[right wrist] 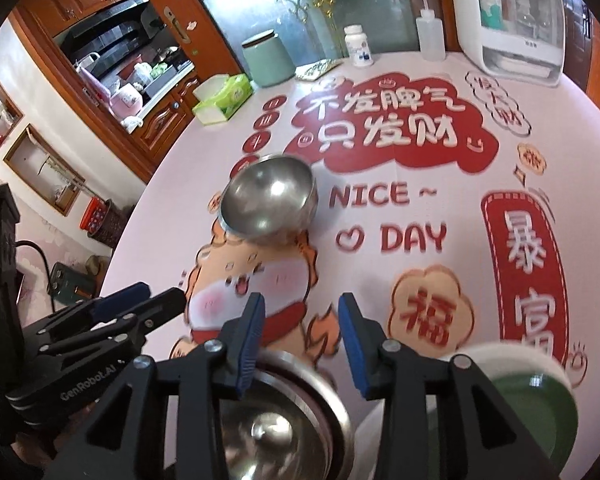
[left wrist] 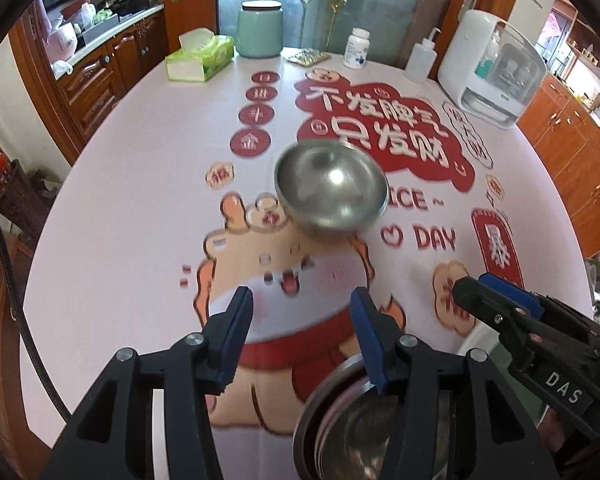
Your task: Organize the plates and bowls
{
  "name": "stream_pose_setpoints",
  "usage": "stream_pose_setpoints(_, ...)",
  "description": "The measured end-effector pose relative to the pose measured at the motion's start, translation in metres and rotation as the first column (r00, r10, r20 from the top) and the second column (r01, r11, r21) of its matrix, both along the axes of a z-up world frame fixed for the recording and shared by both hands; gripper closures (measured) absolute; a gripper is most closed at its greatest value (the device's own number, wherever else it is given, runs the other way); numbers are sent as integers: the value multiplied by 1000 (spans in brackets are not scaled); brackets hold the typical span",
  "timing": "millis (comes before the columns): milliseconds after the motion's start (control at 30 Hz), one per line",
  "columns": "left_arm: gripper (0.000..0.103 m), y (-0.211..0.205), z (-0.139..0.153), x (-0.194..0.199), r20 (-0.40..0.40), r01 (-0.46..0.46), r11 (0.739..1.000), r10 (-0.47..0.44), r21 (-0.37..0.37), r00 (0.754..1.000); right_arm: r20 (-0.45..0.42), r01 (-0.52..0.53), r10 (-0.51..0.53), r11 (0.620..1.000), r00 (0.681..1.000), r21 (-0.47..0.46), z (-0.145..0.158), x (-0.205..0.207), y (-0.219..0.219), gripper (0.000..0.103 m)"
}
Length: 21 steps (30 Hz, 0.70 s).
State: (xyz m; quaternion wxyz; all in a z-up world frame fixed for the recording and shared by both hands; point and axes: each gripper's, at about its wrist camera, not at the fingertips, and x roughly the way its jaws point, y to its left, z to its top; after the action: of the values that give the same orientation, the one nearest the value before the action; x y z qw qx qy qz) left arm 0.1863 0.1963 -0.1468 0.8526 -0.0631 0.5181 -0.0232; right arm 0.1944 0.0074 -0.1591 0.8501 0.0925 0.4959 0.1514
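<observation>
A steel bowl [left wrist: 331, 189] sits tilted in the middle of the printed tablecloth [left wrist: 140, 208]; it also shows in the right wrist view [right wrist: 269, 200]. A stack of steel bowls and plates [left wrist: 356, 424] stands at the near edge, under both grippers, seen as a steel stack [right wrist: 276, 420] in the right wrist view. A green bowl with a white rim [right wrist: 536, 396] sits right of it. My left gripper [left wrist: 302, 340] is open and empty above the stack. My right gripper [right wrist: 301, 340] is open and empty; it appears at right in the left wrist view [left wrist: 496, 292].
At the table's far edge stand a tissue box [left wrist: 200, 58], a teal canister [left wrist: 259, 28], a pill bottle [left wrist: 356, 48], a squeeze bottle [left wrist: 420, 56] and a white appliance [left wrist: 492, 64]. Wooden cabinets [left wrist: 572, 140] flank the table.
</observation>
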Motion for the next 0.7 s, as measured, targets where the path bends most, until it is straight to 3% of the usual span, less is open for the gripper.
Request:
stream_pose_setpoints(367, 50, 2, -2, 55, 69, -67, 998, 67, -2, 995, 157, -13, 9, 1000, 988, 28, -5, 45, -2, 64)
stream_pose_setpoints(700, 48, 5, -27, 89, 33, -103, 995, 103, 7, 994, 154, -56, 46, 996, 987, 62, -31, 70, 9, 64)
